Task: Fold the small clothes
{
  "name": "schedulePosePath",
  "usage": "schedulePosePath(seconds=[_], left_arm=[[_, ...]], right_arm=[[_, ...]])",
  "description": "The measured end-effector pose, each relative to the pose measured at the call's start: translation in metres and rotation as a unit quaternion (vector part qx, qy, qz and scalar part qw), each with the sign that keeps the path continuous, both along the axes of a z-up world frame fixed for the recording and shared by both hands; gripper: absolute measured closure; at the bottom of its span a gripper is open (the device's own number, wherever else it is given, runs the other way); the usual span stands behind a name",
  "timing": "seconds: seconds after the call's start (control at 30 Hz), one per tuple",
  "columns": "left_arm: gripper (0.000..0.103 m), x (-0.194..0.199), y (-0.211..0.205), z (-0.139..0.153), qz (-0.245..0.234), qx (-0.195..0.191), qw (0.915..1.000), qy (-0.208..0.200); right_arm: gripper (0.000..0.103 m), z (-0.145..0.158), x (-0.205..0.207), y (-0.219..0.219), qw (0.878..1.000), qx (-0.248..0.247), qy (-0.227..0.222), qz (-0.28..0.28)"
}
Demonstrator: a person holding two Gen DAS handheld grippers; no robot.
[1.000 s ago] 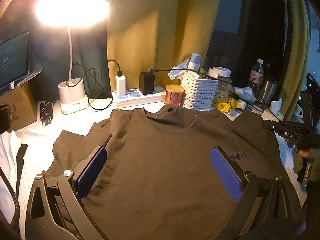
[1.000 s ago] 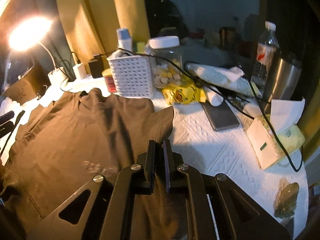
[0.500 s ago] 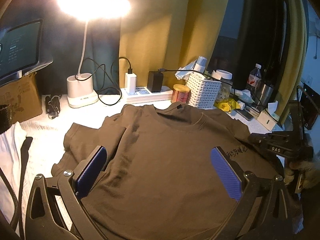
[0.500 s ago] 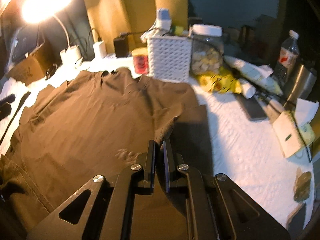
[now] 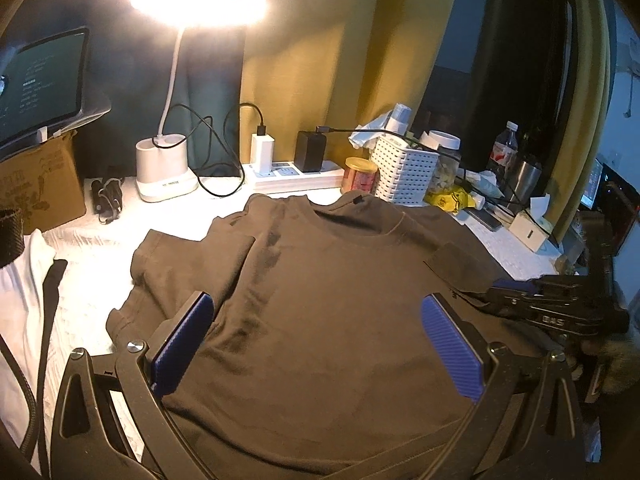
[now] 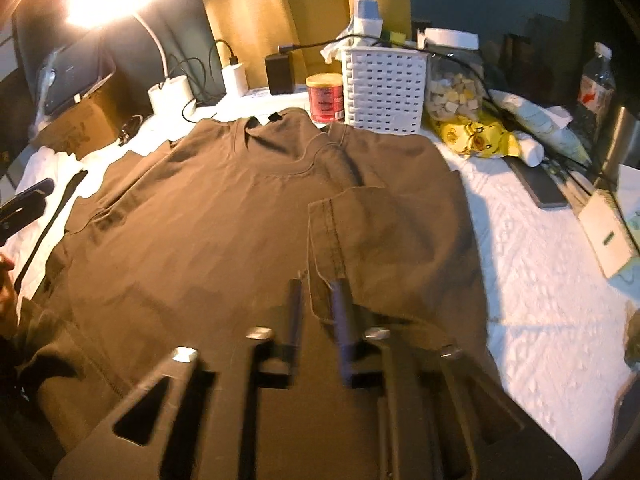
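T-shirt (image 5: 328, 320), dark brown, is lying front-up and spread across the white table cover (image 6: 532, 280), collar pointing away from both jaws. Right sleeve (image 6: 384, 240) is lying folded inward over the chest, its hem edge just ahead of the right gripper (image 6: 316, 308). That gripper's jaws are standing a little apart with the sleeve's corner at the gap; motion blur there, so I cannot tell whether they are gripping the cloth or letting it go. Left gripper (image 5: 320, 344) is hovering above the shirt's lower body, blue pads spread wide, nothing between them. Left sleeve (image 5: 176, 268) is lying out flat, beyond and outside the left jaw.

Step in hand, by my reading: the first sleeve fold, right side, near finished. Next move likely calls for the left gripper dropping onto the left sleeve's hem, pinching it, and carrying it inward to match.
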State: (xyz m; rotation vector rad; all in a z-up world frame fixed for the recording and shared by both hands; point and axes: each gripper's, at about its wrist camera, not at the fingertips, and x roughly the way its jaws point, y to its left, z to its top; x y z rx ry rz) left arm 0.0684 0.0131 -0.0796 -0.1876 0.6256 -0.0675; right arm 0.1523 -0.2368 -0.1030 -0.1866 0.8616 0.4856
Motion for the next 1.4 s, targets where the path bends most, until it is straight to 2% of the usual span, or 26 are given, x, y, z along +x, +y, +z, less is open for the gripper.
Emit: schedulePosePath(seconds=[0.03, 0.2, 0.3, 0.4, 0.57, 0.9, 1.1, 1.3, 1.4], left_arm=[[0.001, 0.0, -0.001, -0.001, -0.001, 0.0, 1.0, 0.001], [0.001, 0.001, -0.01, -0.002, -0.007, 0.004, 0.9999, 0.007], [0.001, 0.002, -0.015, -0.002, -0.009, 0.007, 0.9999, 0.012], [0.001, 0.002, -0.02, -0.001, -0.01, 0.013, 0.9998, 0.014], [0.001, 0.003, -0.025, -0.001, -0.011, 0.019, 0.9996, 0.019], [0.001, -0.004, -0.022, 0.0, -0.007, 0.019, 0.9996, 0.021], [0.001, -0.006, -0.018, -0.003, -0.01, 0.02, 0.9994, 0.027], [0.001, 0.001, -0.012, -0.003, -0.002, 0.024, 0.9993, 0.029], [0.001, 0.007, -0.008, -0.005, 0.008, 0.026, 0.9992, 0.031]], right_arm=[[0.059, 0.004, -0.003, -0.005, 1.0, 0.0, -0.007, -0.003], [0.059, 0.013, -0.007, -0.042, 0.999, 0.001, -0.022, -0.042], [0.059, 0.004, -0.001, -0.063, 0.997, 0.001, -0.014, -0.069], [0.059, -0.007, 0.005, -0.076, 0.997, 0.021, 0.014, -0.076], [0.059, -0.019, 0.006, -0.068, 0.996, 0.046, 0.055, -0.046], [0.059, -0.021, -0.03, -0.024, 0.994, 0.026, 0.095, 0.038], [0.059, -0.01, -0.038, -0.031, 0.997, 0.02, 0.071, 0.017], [0.059, 0.003, -0.001, -0.057, 0.999, 0.015, 0.038, -0.032], [0.059, 0.007, 0.021, -0.065, 0.999, 0.011, 0.027, -0.038]])
